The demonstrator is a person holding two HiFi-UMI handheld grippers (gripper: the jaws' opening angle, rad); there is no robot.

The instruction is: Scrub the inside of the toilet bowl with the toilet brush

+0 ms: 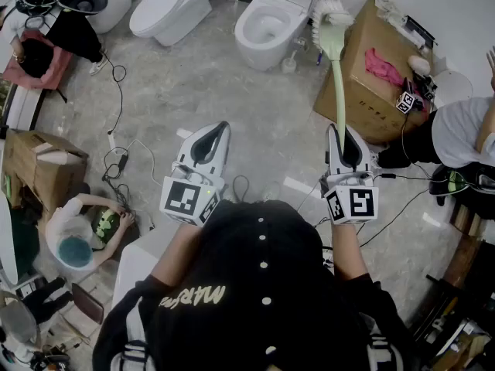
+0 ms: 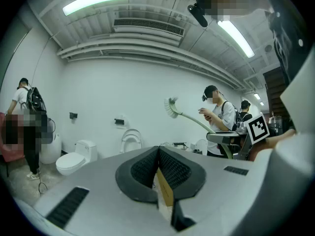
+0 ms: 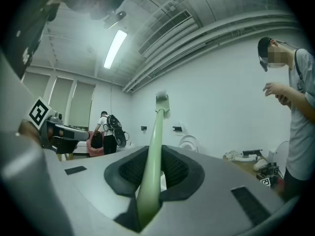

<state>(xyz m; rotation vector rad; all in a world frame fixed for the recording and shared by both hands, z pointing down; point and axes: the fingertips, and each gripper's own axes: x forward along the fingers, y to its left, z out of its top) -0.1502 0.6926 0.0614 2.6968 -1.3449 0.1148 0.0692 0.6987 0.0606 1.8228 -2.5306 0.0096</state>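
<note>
Between the right gripper's (image 3: pixel 158 154) jaws sits the pale green handle of the toilet brush (image 3: pixel 158 117), clamped near its lower end. The left gripper (image 2: pixel 158 151) has its jaws pressed together, holding nothing. From the head view, the white bristle head (image 1: pixel 332 12) is raised forward, between the open toilet (image 1: pixel 244 35) and a cardboard box (image 1: pixel 363 83), outside the bowl.

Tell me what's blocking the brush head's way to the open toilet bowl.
Nothing visible. The toilet brush, clamped in the right gripper, is held with its head just right of the open toilet bowl; the cardboard box sits on its other side.
</note>
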